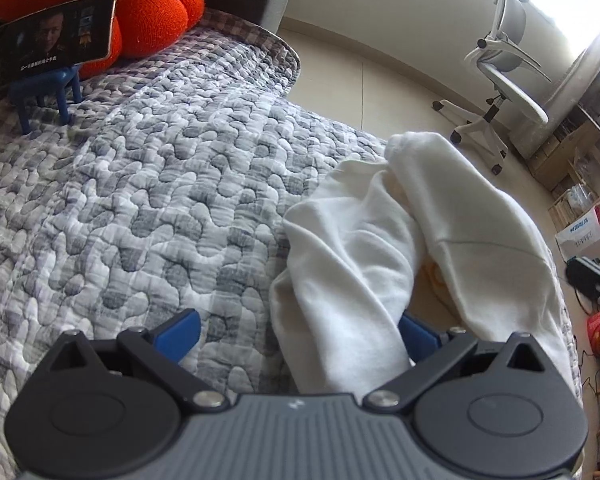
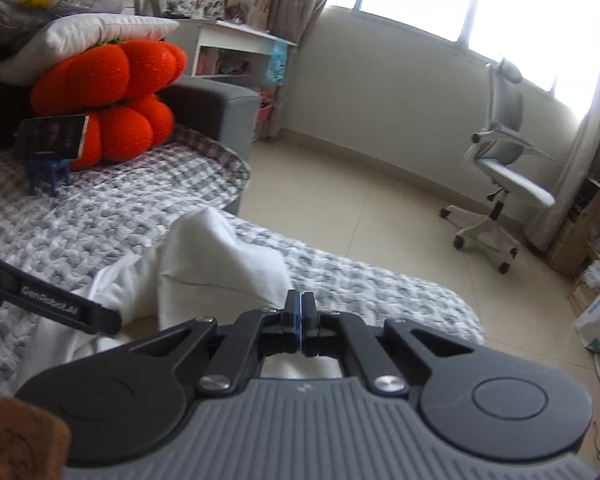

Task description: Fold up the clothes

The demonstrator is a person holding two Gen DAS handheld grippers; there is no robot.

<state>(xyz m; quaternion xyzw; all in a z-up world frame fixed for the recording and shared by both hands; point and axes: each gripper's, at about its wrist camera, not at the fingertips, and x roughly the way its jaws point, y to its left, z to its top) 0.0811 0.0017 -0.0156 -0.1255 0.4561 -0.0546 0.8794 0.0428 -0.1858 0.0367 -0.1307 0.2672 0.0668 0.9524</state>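
**White garment bunched at the bed's edge, one claw pinched, one spread**

Closest in, the right claw [image 2: 301,312] has its pads pressed together. White cloth shows just behind and beneath them, but whether any fold is caught between the pads I cannot tell. The left claw [image 1: 300,332] stands spread, its blue fingers [image 1: 180,330] wide apart; a roll of the white garment [image 1: 400,240] runs up between them without being squeezed.

The garment lies crumpled in soft ridges on the quilted bed [image 1: 140,200], near the bed's edge on the floor side. By my reading the work is at an early step: the cloth is not yet laid flat, so no fold can be made. The next move likely calls for finding a hem or corner with each claw and drawing the garment out flat toward the middle of the bed.

Farther up the bed from the garment, well apart, a phone [image 1: 52,40] sits on a small blue stand [image 1: 48,92], backed by an orange plush cushion [image 1: 152,12]; these limit spreading room that way. Beyond the garment, off the bed, an office chair [image 1: 500,80] stands on the floor, clear of the work.
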